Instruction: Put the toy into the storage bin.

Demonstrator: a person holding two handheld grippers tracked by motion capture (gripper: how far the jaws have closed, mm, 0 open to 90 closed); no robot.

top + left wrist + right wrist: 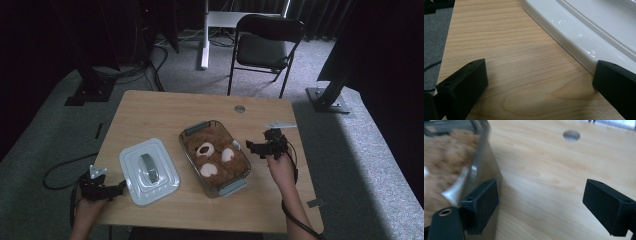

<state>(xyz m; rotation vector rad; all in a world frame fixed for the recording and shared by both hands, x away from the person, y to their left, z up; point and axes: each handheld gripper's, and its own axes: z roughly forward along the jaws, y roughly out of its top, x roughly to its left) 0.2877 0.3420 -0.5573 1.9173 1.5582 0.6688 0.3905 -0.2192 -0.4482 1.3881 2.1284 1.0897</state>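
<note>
One desk (150, 107) carried three items: one clear dish (215, 156), one white lid (148, 171) and one brown plush bear (216, 156) lying inside the dish. Two grippers were in use, one per hand. One folding chair (265, 47) stood on the floor at 12 o'clock beyond the desk.

In the high view, the dish sat at the desk centre, with the lid just beside it at 9 o'clock, apart from it. The lid lay flat with one grey handle (148, 168) on top. The left gripper (121, 187) rested at the lid's 8 o'clock corner. The right gripper (248, 146) was just beside the dish at 3 o'clock. One round hole (240, 108) sat in the desk near its far edge.

The left gripper view showed the left gripper (539, 82) released, jaws wide apart over bare wood, with the lid's rim (564, 37) running past the right jaw; whether that jaw touched the rim could not be told. The high view did not resolve this.

The right gripper view showed the right gripper (541, 205) released, jaws wide with nothing between them. Its left jaw stood close against the dish wall (481, 157), outside it, and the bear's fur (446, 150) showed blurred through the glass. The hole (571, 135) lay at 12 o'clock.
</note>
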